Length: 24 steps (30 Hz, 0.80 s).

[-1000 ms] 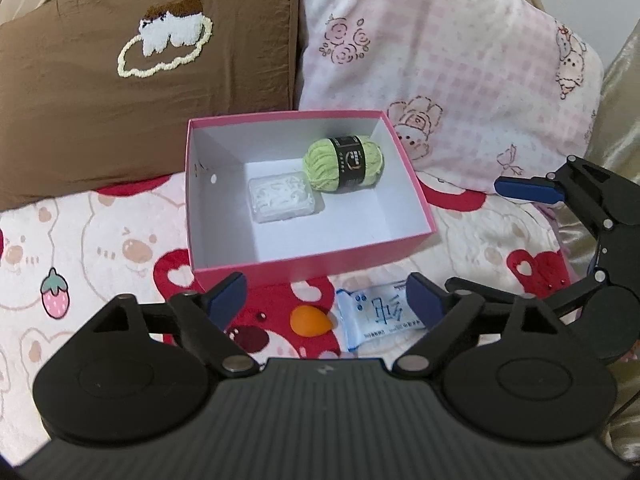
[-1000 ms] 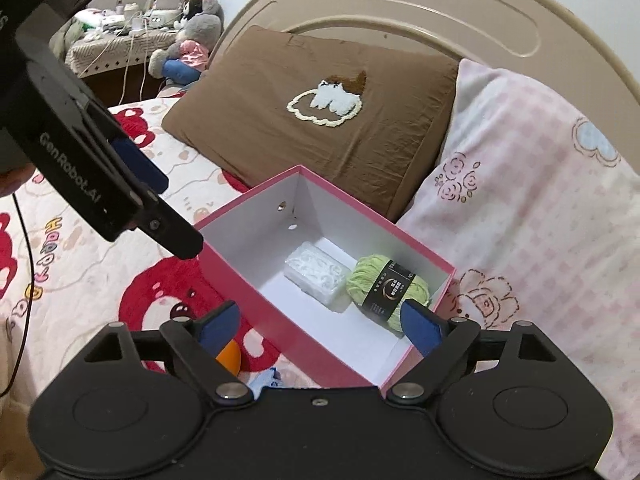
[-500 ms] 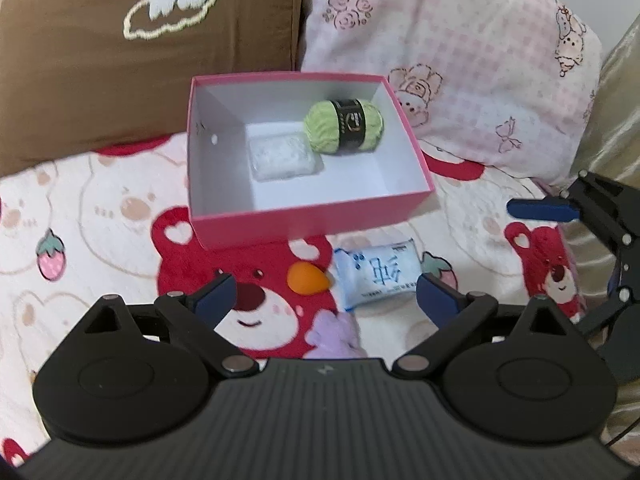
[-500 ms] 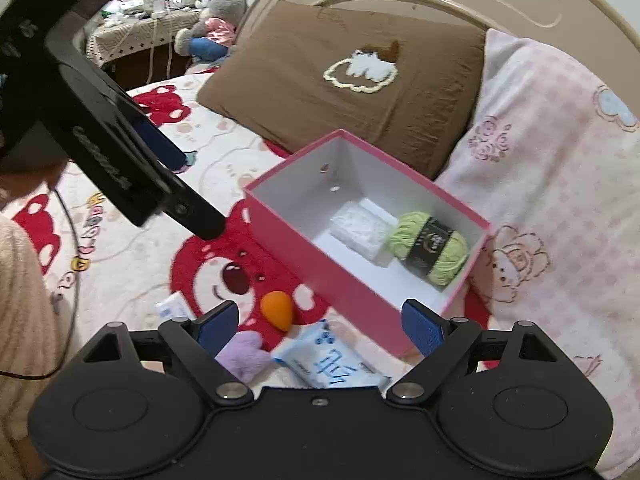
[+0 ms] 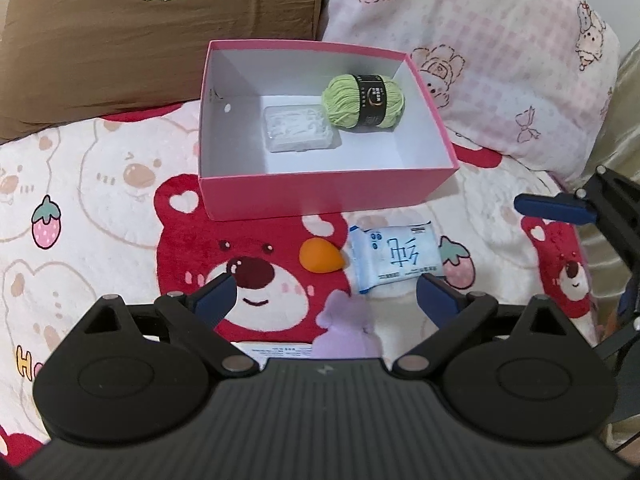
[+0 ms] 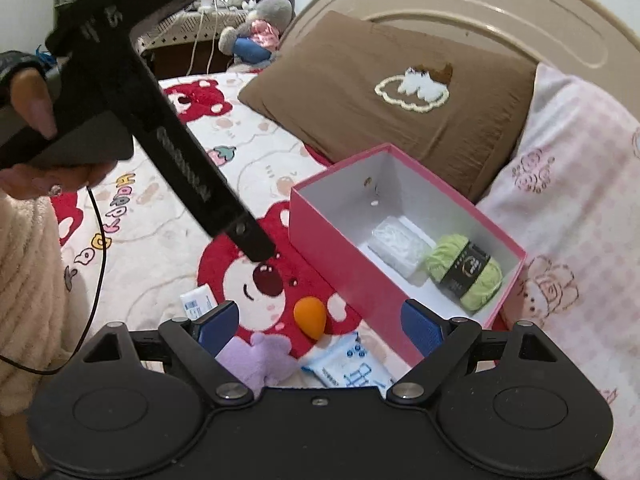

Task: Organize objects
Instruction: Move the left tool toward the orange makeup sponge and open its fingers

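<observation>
Left wrist view: pink box (image 5: 320, 196) at 12 o'clock holds green yarn ball (image 5: 363, 102) and clear plastic case (image 5: 298, 129); orange sponge (image 5: 320, 255), tissue pack (image 5: 396, 258), purple plush (image 5: 346, 330), perhaps a card, remain outside. Left gripper (image 5: 322, 298) and right gripper (image 6: 320, 320) spread, empty

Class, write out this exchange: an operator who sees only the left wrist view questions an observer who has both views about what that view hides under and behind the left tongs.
Operator: A white strip peeks out under my left tongs. What is it?
Observer: A small white packet with a barcode. It lies flat on the blanket, near the purple plush.
Operator: And what is behind my tool?
Observer: A bare hand grips its body, and a thin black cable hangs down below it.
</observation>
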{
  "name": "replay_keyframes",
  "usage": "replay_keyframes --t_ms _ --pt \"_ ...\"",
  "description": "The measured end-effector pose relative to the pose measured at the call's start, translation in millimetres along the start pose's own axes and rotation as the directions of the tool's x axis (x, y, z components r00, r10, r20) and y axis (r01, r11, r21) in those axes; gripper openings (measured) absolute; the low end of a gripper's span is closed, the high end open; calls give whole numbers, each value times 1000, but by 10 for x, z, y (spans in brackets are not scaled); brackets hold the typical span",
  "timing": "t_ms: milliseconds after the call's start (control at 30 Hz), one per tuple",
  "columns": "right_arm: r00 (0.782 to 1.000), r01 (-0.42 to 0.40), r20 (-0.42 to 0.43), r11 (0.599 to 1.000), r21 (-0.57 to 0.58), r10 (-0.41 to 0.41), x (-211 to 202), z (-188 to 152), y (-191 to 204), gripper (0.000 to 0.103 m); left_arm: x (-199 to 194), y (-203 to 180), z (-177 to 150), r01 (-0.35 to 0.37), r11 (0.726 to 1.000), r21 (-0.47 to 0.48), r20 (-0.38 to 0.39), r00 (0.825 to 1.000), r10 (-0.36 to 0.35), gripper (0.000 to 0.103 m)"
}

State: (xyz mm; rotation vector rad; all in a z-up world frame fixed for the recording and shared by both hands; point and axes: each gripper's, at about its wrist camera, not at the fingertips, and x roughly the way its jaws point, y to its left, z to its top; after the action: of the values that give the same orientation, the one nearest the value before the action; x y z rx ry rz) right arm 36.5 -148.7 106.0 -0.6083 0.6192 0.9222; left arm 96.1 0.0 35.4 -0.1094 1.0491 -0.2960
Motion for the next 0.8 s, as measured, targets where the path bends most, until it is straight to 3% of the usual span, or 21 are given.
replay_keyframes --t_ms 267,800 --pt "1000 1 -20 1000 7 -1 178 -67 24 91 217 85 -126 -18 1000 11 -7 1000 18 97" --pt "997 -13 -70 999 37 16 450 -127 155 90 530 229 -220 24 999 48 -16 1000 -23 97"
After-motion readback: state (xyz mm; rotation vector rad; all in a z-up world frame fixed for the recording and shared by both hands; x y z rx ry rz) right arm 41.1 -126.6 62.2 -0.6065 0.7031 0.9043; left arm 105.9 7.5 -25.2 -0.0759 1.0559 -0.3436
